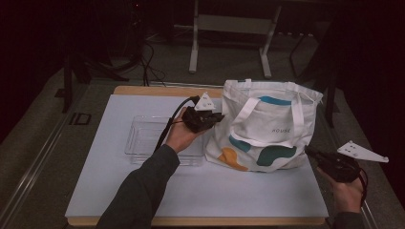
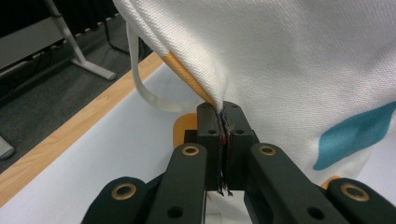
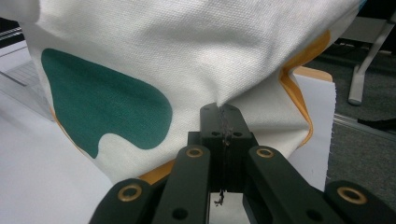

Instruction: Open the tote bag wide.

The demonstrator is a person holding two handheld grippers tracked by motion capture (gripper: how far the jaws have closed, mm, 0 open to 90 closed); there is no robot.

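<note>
Item: white canvas tote bag (image 1: 267,129), printed with teal, dark green and orange patches and a small line of lettering. It stands upright on the white mat (image 1: 143,191) that covers the bench, in the far right part of it, with its base close to the mat's right edge. Two white strap handles (image 1: 248,112) hang down the side facing the camera.

Left gripper (image 1: 216,117): held level at the bag's left side, about halfway up. In the left gripper view its jaws are pressed together with a fold of the white cloth (image 2: 280,60) pinched between them, next to an orange seam (image 2: 189,79); a loop of handle (image 2: 149,93) hangs beyond.

Right gripper (image 1: 310,152): held low at the bag's near right corner. In the right gripper view the jaws are closed on a pucker of the cloth (image 3: 224,56), between the dark green patch (image 3: 107,105) and an orange edge (image 3: 299,65).

Also present: clear plastic tray (image 1: 143,138), lying flat on the mat left of the bag, under the left hand (image 1: 180,136). A wooden bench edge (image 1: 138,89) shows along the far side of the mat.
</note>
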